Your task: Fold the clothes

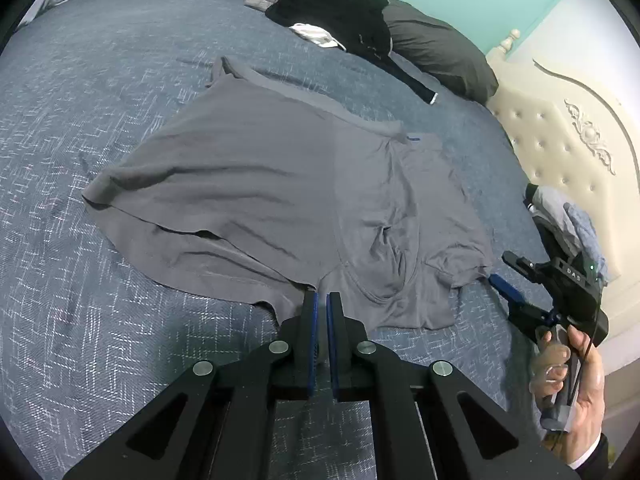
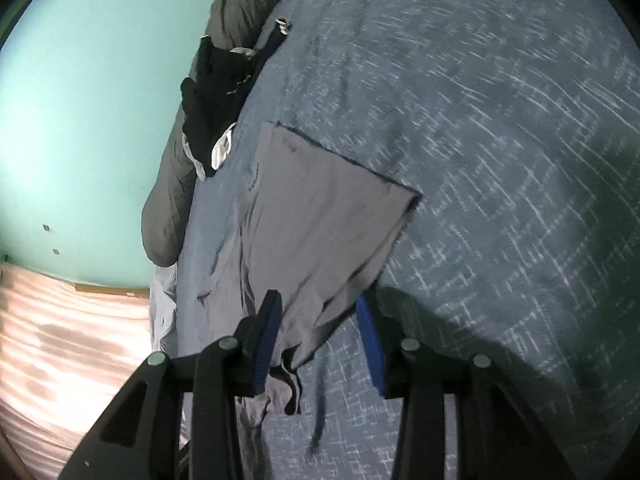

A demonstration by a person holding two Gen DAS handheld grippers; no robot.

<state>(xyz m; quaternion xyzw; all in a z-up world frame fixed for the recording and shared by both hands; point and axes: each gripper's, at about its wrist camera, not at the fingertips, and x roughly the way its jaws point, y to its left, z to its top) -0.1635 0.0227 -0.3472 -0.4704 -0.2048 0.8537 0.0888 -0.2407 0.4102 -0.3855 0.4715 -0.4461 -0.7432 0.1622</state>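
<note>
A pair of grey shorts (image 1: 280, 208) lies spread on a blue patterned bedcover (image 1: 100, 80), waistband toward the pillows and leg hems toward the person, as a round of clothes folding gets under way. At the left, the left gripper (image 1: 321, 304) sits over the near hem at the crotch with its blue pads drawn together; whether a fold of cloth is pinched between them cannot be told from this view. Beyond the shorts, a heap of black and white clothes (image 1: 340, 12) waits against a dark pillow (image 1: 436, 52). At the right, the right gripper (image 2: 318, 312), held in a hand (image 1: 576, 384) near a cream headboard (image 1: 560, 132), stands with its jaws apart; the right leg hem lies between the pads but neither pad presses on it. The garment looks flat and not yet folded, so the step in hand appears to be setting up the first fold. The next move probably calls for the right gripper to close on the hem corner, then for both hands to carry the near edge toward the waistband, keeping the thin, slack cloth from bunching.
</note>
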